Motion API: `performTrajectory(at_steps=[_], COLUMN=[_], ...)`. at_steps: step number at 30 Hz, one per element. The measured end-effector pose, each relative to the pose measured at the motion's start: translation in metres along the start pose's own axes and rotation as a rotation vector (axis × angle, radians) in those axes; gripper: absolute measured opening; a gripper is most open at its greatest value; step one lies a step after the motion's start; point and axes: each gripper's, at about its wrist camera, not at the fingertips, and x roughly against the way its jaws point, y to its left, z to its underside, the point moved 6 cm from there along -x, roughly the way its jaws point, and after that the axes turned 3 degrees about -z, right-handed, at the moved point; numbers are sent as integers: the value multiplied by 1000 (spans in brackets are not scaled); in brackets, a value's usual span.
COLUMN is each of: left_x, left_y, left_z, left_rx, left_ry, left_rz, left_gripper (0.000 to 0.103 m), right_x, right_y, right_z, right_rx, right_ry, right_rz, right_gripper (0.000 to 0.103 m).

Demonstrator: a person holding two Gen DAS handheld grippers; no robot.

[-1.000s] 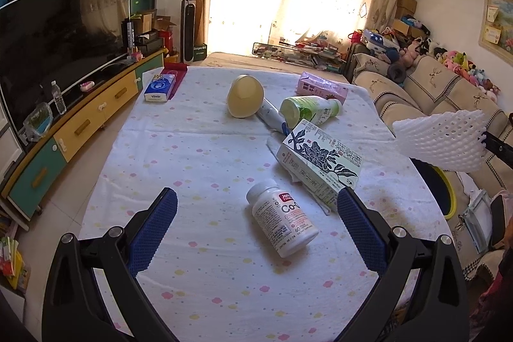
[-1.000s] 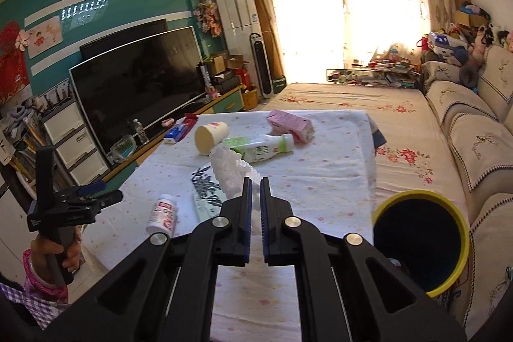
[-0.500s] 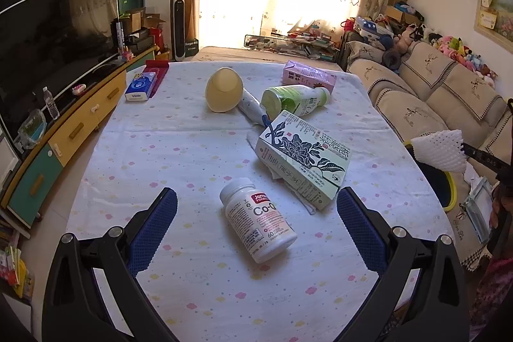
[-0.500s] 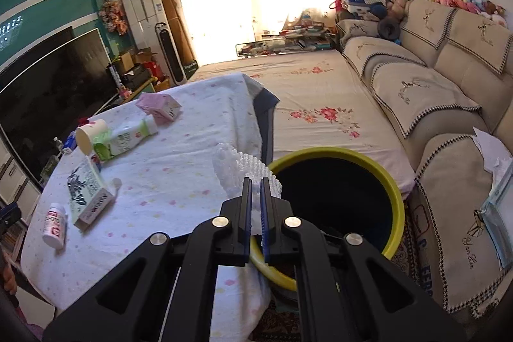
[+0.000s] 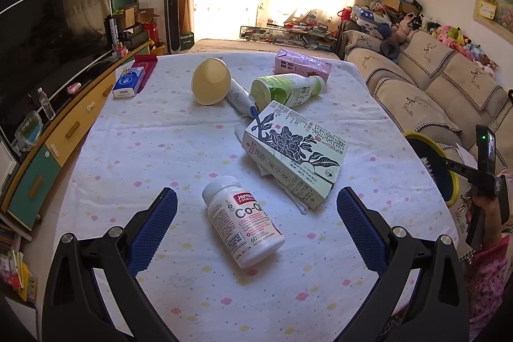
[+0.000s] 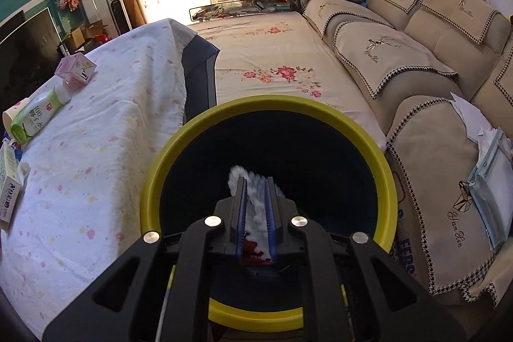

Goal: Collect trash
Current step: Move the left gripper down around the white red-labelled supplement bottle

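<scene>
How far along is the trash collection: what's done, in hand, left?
Done: nothing visibly binned; the yellow-rimmed bin looks dark inside. In hand: the right gripper holds a white foam net over it, jaws just opening. Left: pill bottle, flowered carton, green bottle, pink carton and cup on the table; the left gripper is open by the pill bottle.

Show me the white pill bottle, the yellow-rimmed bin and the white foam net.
white pill bottle (image 5: 243,221), left wrist view, label.
yellow-rimmed bin (image 6: 383,164), right wrist view, rim.
white foam net (image 6: 256,204), right wrist view, middle.
</scene>
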Motion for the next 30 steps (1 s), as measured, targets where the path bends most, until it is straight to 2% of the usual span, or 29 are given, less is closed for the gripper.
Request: performTrajectory(at_steps=[7,15,27,30], left_x=[-9,-25,-55,-63], left_y=[-1,-3,8,10], left_z=[3,14,22,22], left_rx=[4,11,44,48], left_ry=[23,67,122,141], left_rz=[0,-10,-62,-72], left_gripper=[98,98,98,94], right_x=[17,33,28,26], right_y=[10,21,35,37], right_z=[0,1,7,9], right_rx=[7,12,22,24], right_ry=[-32,-51,-24,-18], right_rz=[9,-26,-51,-54], right_gripper=[17,21,25,25])
